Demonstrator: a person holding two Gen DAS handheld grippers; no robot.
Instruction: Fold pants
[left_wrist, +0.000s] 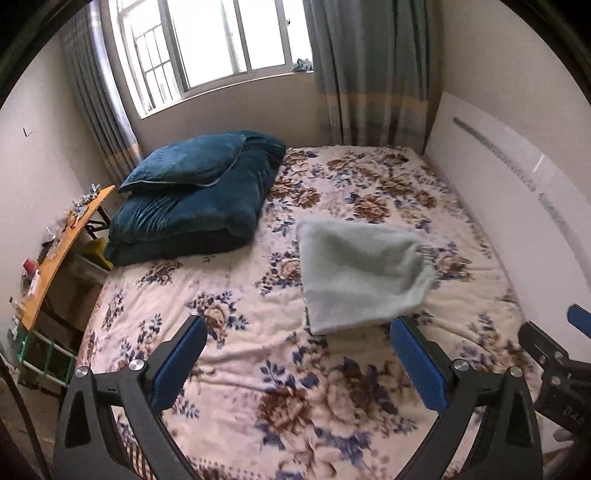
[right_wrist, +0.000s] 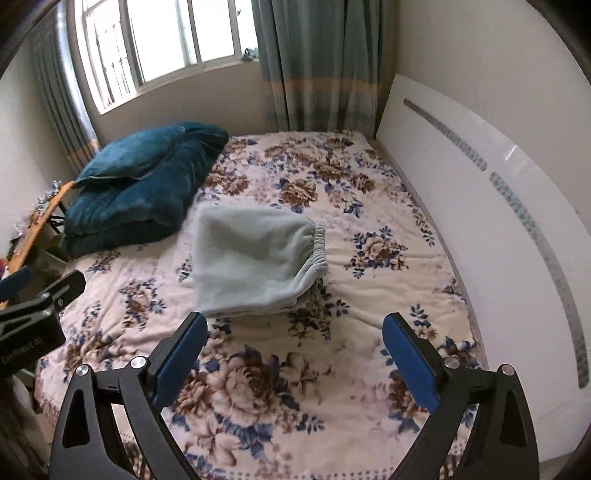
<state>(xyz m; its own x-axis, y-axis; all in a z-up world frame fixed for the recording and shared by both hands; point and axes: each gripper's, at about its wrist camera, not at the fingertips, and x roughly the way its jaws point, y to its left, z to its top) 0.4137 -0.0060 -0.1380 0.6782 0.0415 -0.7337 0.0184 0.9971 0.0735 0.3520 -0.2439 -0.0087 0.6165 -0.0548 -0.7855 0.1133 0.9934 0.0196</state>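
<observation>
Pale green fleece pants (left_wrist: 360, 273) lie folded into a thick wad on the floral bedspread (left_wrist: 258, 369), their gathered elastic waistband (right_wrist: 317, 247) facing right. My left gripper (left_wrist: 299, 332) hovers above the bed, pulled back from the pants, jaws wide open and nothing between them. My right gripper (right_wrist: 293, 328) is also held above the bedspread in front of the pants (right_wrist: 255, 266), open and empty. Part of the right gripper shows at the right edge of the left wrist view (left_wrist: 554, 354), and part of the left gripper shows at the left edge of the right wrist view (right_wrist: 40, 295).
A dark teal folded quilt with a pillow (left_wrist: 195, 195) on top sits at the bed's far left. A white headboard (left_wrist: 517, 206) runs along the right side. A cluttered wooden side table (left_wrist: 62, 243) stands left of the bed. Window and grey curtains (left_wrist: 369, 74) are behind.
</observation>
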